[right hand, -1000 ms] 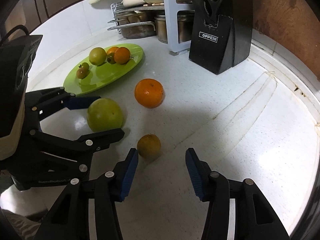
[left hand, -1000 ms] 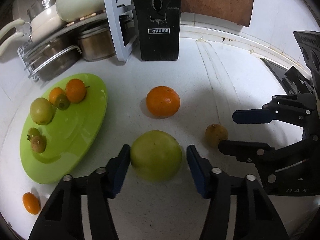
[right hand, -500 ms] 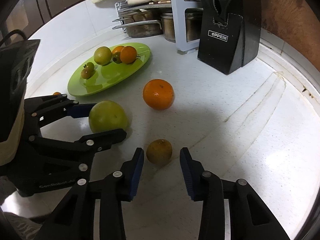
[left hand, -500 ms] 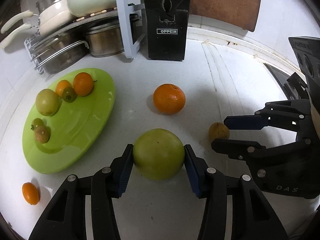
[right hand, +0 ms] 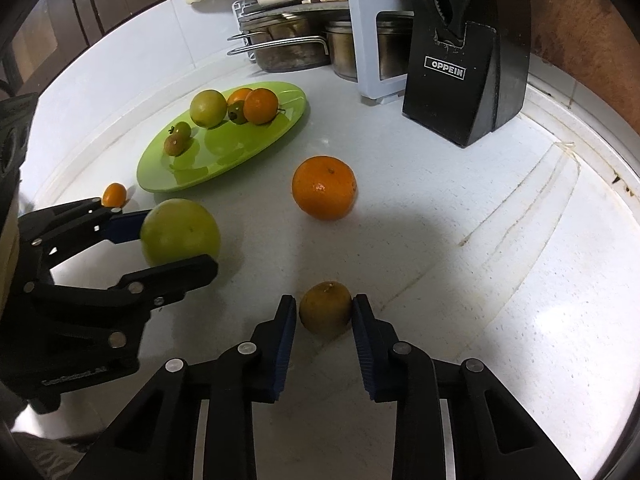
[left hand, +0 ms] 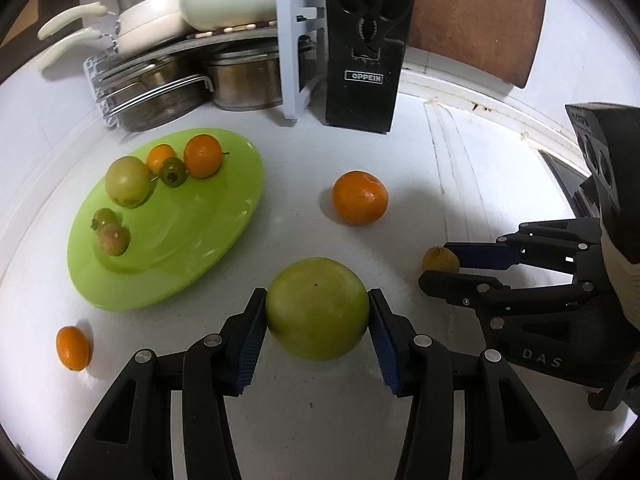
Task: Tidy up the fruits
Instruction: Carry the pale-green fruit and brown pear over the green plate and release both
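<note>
My left gripper (left hand: pixel 317 312) is shut on a large green fruit (left hand: pixel 317 308), its blue pads pressing both sides; the right wrist view shows that fruit (right hand: pixel 180 236) at the left. The jaws of my right gripper (right hand: pixel 325 312) have closed on a small yellow-brown fruit (right hand: pixel 326 307) on the white counter, pads touching each side. An orange (left hand: pixel 360 198) lies loose between the two grippers and the green plate (left hand: pixel 180 248). The plate holds several small green and orange fruits. A small orange (left hand: pixel 72 348) lies off the plate's near left edge.
A black knife block (left hand: pixel 364 60) stands at the back. Left of it is a wire rack with steel pots (left hand: pixel 160 88) and a white lidded pot. A brown board (left hand: pixel 476 12) leans on the back wall. The counter's raised rim (right hand: pixel 560 120) curves along the right.
My left gripper closed onto the green fruit and shifted slightly with it. My right gripper moved up to the small yellow-brown fruit and its jaws narrowed until they met it.
</note>
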Demonstrator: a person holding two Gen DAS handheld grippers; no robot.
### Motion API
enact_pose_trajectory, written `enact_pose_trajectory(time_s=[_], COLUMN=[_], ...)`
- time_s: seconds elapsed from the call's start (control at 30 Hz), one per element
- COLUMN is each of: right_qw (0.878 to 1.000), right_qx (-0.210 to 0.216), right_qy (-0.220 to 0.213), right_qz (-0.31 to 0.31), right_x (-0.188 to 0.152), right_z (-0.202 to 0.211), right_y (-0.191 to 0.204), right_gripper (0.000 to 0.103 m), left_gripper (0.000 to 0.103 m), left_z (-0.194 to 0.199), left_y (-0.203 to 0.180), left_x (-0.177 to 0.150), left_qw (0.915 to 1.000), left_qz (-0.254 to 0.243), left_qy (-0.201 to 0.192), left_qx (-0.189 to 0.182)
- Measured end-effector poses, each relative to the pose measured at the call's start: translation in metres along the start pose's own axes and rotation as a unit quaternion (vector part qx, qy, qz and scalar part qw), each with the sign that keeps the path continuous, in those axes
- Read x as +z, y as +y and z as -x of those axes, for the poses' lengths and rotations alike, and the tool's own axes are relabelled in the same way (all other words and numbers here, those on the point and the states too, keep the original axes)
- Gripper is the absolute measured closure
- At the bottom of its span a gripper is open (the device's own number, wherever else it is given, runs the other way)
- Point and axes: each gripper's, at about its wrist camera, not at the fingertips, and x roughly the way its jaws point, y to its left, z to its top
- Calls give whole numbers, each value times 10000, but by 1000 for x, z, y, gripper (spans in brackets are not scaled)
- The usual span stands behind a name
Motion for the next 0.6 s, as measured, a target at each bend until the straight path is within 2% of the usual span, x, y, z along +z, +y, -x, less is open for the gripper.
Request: enact_pose_trajectory(time_s=[0.27, 0.6], right_qw=[9999, 9991], right_qx=[12, 41], right_qy=[-82, -389], right_qz=[102, 170], right_x=[-2, -1], right_z=[8, 34], right_y=[8, 30], right_gripper=[75, 75], left_gripper=[54, 54], left_z=[17, 54], left_y=[7, 15], left_x=[-8, -18], left_qw=[9997, 9980], left_qz=[211, 472], left_qy=[-107, -398], left_qx=[83, 111])
